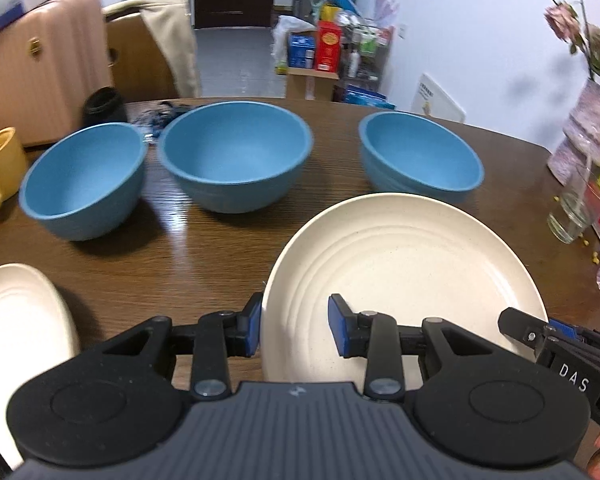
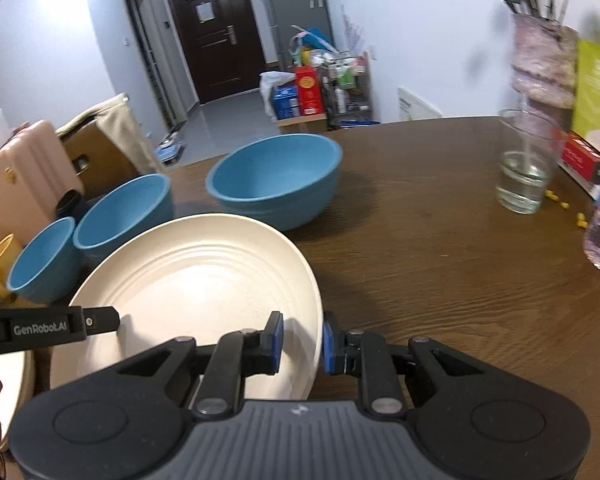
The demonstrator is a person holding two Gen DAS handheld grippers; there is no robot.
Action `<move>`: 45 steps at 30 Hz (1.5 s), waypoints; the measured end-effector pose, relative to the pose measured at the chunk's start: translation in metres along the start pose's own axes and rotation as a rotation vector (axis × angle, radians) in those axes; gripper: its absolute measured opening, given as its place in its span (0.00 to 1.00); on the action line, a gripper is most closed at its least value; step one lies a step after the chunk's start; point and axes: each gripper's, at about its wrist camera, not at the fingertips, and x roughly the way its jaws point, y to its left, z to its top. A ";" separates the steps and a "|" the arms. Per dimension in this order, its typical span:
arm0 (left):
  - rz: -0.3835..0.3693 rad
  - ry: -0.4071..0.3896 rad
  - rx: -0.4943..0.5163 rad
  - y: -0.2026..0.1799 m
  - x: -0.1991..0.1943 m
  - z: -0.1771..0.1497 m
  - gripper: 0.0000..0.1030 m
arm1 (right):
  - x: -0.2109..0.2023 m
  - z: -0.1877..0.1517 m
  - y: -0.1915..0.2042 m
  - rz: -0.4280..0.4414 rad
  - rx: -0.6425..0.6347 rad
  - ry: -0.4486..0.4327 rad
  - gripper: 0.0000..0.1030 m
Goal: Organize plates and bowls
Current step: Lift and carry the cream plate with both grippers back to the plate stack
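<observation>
Cream plate held above the brown worktop, its near rim pinched between the fingers of the left gripper and the right gripper. Bare worktop lies right of it. Three empty blue bowls stand behind; a second plate lies at left. One glass holds water.

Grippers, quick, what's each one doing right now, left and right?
Left gripper: closed on the near left rim of the plate.
Right gripper: closed on the same plate's right rim.
</observation>
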 end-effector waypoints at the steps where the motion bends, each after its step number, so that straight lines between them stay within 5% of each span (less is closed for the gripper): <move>1: 0.006 -0.001 -0.008 0.007 -0.002 -0.001 0.33 | -0.001 -0.001 0.007 0.006 -0.007 0.001 0.19; 45: 0.180 0.019 -0.217 0.268 -0.055 -0.035 0.33 | 0.021 -0.052 0.276 0.180 -0.247 0.094 0.19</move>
